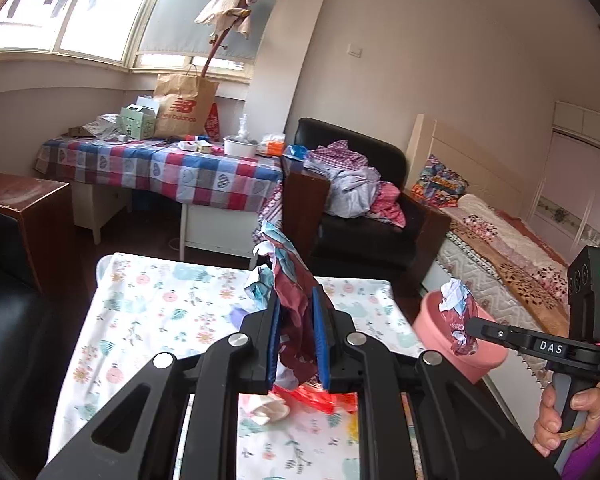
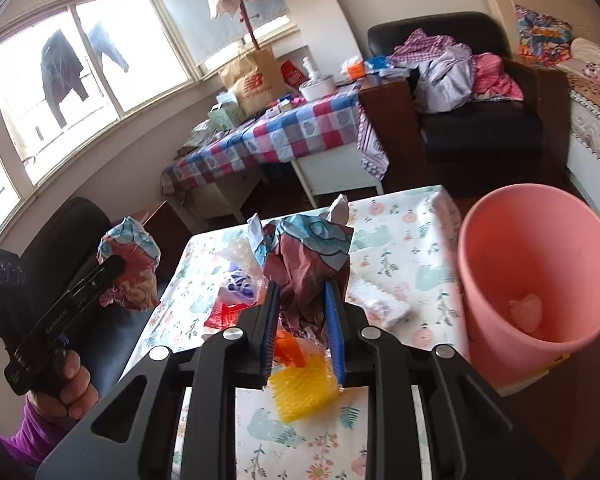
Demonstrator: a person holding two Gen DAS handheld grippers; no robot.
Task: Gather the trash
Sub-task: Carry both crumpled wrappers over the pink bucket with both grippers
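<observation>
Two grippers, each clamping one wad of crumpled paper: the left gripper (image 1: 296, 324) has its blue-padded fingers (image 1: 275, 332) pressed narrowly on a maroon and pale-blue wad (image 1: 290, 280), and the right gripper (image 2: 302, 322) grips a similar wad (image 2: 306, 256) the same way. Both wads hang above the floral tabletop (image 2: 400, 248). On it lie one yellow mesh piece (image 2: 302, 388), red plastic scraps (image 2: 220, 316) and a white crumple (image 1: 268, 408). One pink bin (image 2: 532, 280) stands at the tabletop's right side, with a single pale scrap (image 2: 526, 312) at its bottom.
</observation>
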